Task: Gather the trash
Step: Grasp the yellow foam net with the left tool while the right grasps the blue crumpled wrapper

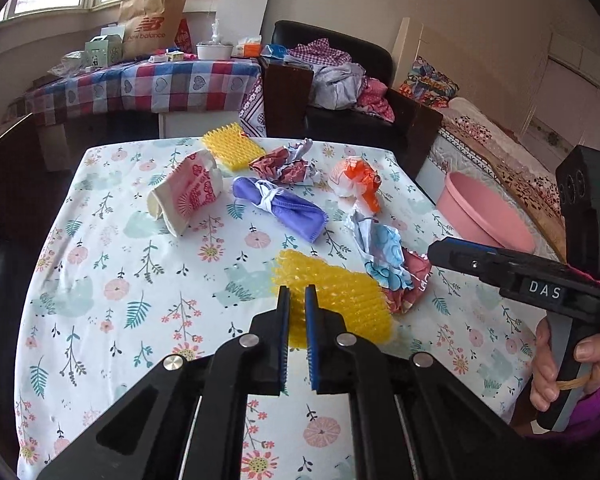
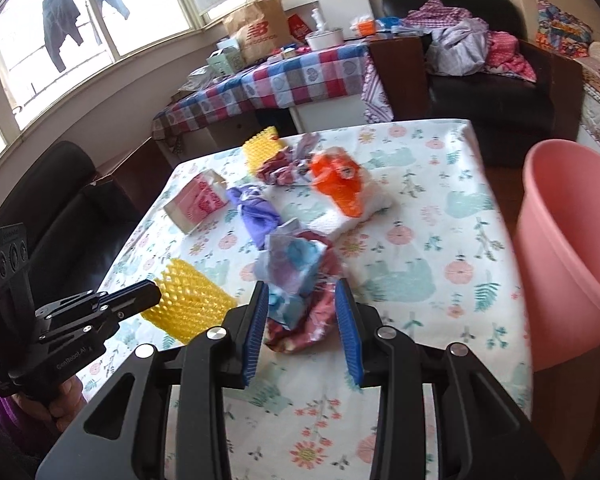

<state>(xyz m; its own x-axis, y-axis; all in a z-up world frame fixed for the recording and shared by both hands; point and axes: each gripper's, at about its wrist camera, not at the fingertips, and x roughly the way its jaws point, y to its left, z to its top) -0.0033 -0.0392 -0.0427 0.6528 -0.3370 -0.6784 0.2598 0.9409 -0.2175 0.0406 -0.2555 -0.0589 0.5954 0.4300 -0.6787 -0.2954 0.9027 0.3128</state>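
Note:
Trash lies scattered on a table with a floral cloth [image 1: 112, 264]. My left gripper [image 1: 296, 294] is shut on the near edge of a yellow foam net [image 1: 340, 292], which shows between its blue pads. In the right wrist view the left gripper [image 2: 152, 296] meets the same net [image 2: 192, 300]. My right gripper [image 2: 302, 292] is shut on a crumpled blue, white and red wrapper [image 2: 296, 276]. From the left wrist view the right gripper [image 1: 434, 248] reaches in from the right, beside that wrapper [image 1: 392, 268]. A pink bucket [image 2: 572, 240] stands just off the table's right edge.
Farther back on the table lie a flattened red-and-white paper carton [image 1: 188, 196], a purple cloth bundle [image 1: 280, 208], an orange-and-white bag [image 1: 356, 180], a red crumpled wrapper [image 1: 284, 164] and a second yellow net [image 1: 230, 148]. A dark armchair [image 1: 380, 92] with clothes stands behind.

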